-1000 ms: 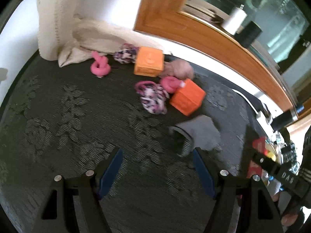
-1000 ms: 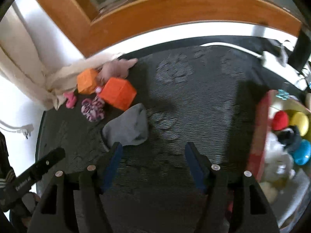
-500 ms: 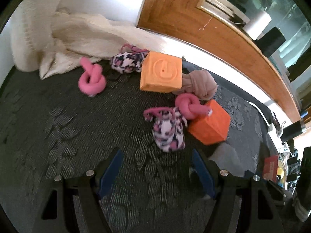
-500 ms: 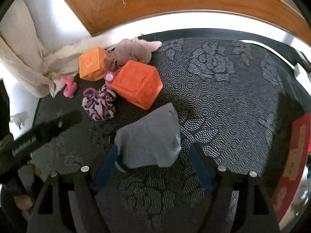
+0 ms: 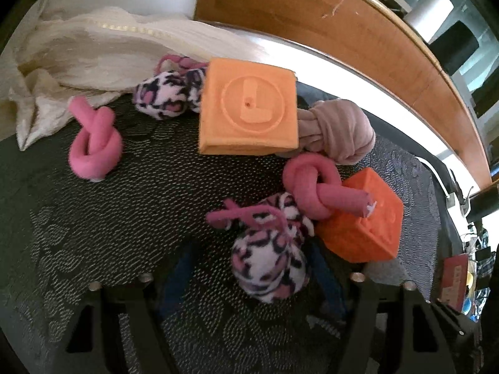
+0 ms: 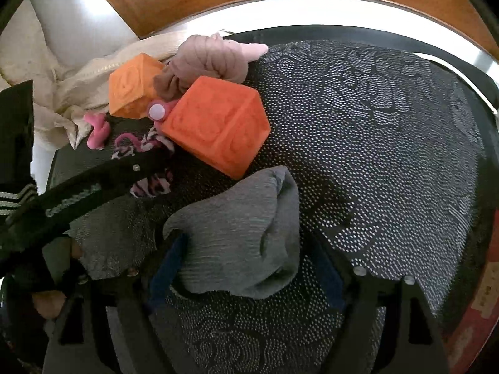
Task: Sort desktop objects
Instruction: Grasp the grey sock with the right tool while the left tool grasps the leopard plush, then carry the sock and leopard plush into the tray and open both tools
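Observation:
My left gripper [image 5: 249,277] is open, its jaws on either side of a pink-and-black patterned knotted cloth [image 5: 269,265] on the dark tablecloth. Beyond it lie a pink knot [image 5: 315,187], a dark orange cube [image 5: 365,221], a light orange cube marked L [image 5: 249,109], a beige knotted cloth [image 5: 336,131], another pink knot [image 5: 93,143] and a second patterned knot [image 5: 165,93]. My right gripper [image 6: 246,268] is open around a grey sock [image 6: 240,237]. The dark orange cube [image 6: 215,124] lies just beyond the sock.
A cream cloth [image 5: 103,53] is heaped at the back left against the white wall. A wooden frame [image 5: 343,31] runs along the back. A red box [image 5: 452,280] with toys stands at the right table edge. The left gripper's body [image 6: 78,190] crosses the right wrist view.
Both grippers have moved forward and down. The patterned knot now lies between the left jaws, and the grey sock now lies between the right jaws. Both stay open.

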### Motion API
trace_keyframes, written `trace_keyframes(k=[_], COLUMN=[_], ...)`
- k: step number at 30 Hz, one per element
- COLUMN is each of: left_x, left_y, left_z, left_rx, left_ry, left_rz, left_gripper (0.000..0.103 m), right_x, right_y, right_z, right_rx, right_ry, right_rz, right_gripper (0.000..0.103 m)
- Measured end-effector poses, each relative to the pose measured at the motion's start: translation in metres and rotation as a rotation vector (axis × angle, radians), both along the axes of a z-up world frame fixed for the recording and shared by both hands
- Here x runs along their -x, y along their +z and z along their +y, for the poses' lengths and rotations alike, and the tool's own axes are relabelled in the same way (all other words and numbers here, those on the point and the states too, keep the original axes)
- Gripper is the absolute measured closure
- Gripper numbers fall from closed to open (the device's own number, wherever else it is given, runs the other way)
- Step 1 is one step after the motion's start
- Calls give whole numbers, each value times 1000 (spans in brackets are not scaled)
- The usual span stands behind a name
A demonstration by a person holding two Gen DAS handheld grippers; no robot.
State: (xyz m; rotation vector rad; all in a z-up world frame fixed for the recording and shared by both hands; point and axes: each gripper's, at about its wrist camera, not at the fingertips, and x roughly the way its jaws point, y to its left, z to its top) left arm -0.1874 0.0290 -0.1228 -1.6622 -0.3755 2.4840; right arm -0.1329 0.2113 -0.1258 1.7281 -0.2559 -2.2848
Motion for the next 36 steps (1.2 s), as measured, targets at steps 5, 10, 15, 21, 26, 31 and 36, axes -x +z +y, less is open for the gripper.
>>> trace_keyframes(k=[5, 10, 15, 21, 26, 31, 36], left_x=[0, -10, -25, -45, -62, -70, -97], left_y=[2, 12, 35, 60, 76, 89, 105], left_z=[11, 13, 18, 41, 68, 104, 157], left_rx=[10, 20, 27, 26, 20, 4, -27], left_ry=[-35, -24, -21, -50, -87, -147, -230], left_rz=[9, 15, 47, 86, 112, 132, 156], left_gripper=[63, 64, 63, 63, 64, 63, 63], right_x=[1, -8, -21, -42, -58, -79, -103], right_y=[1, 13, 31, 61, 79, 95, 111], right_z=[-1, -1, 9, 36, 73, 133, 203], right_rx=[11, 11, 19, 27, 21, -3, -32], right_ry=[21, 26, 5, -43, -123, -240, -371], right_rz=[5, 28, 64, 130, 168, 199, 227], right_gripper=[43, 58, 59, 59, 59, 59, 59])
